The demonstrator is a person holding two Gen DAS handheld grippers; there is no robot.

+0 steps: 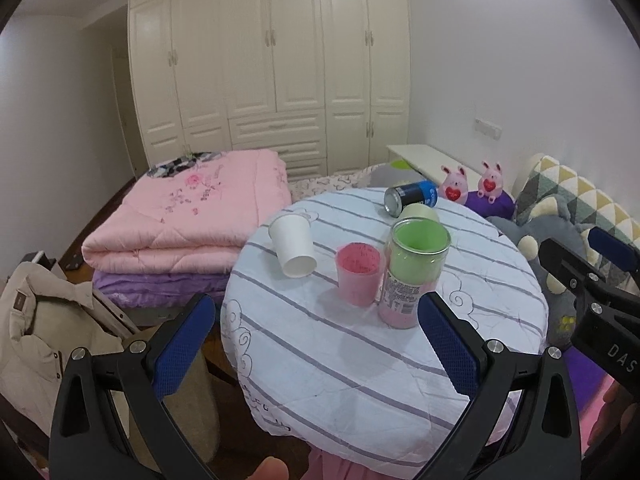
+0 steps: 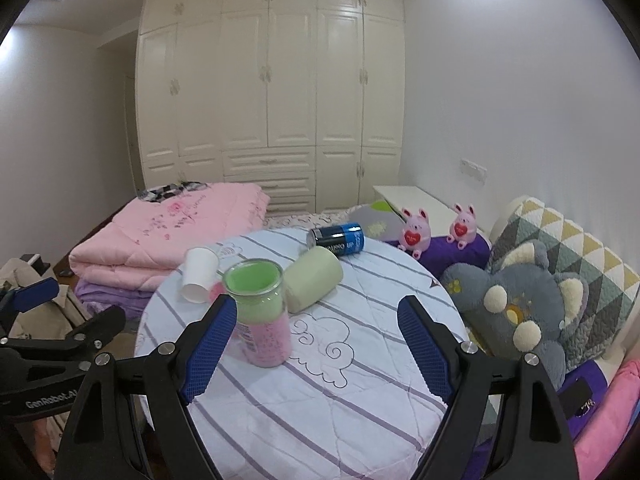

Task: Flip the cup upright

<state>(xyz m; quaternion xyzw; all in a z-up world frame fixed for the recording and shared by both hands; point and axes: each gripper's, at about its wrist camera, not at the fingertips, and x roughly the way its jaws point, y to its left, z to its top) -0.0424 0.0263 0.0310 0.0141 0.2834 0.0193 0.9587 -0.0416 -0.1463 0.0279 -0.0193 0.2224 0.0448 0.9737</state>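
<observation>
White paper cup lies on its side on the striped tabletop, just left of the upright pink cup and beyond it from the cameras, mouth tipped toward the near edge. A pale green cup also lies toppled just behind the tall jar beside the pink cup; which one the task means I cannot tell. Both probably weigh little; the paper one would crush under a hard squeeze, so a gentle grip across the mid-wall seems wisest. Left gripper and right gripper hover short of everything, fingers spread wide and holding nothing. From the right wrist the jar hides nearly all of the pink cup.
</observation>
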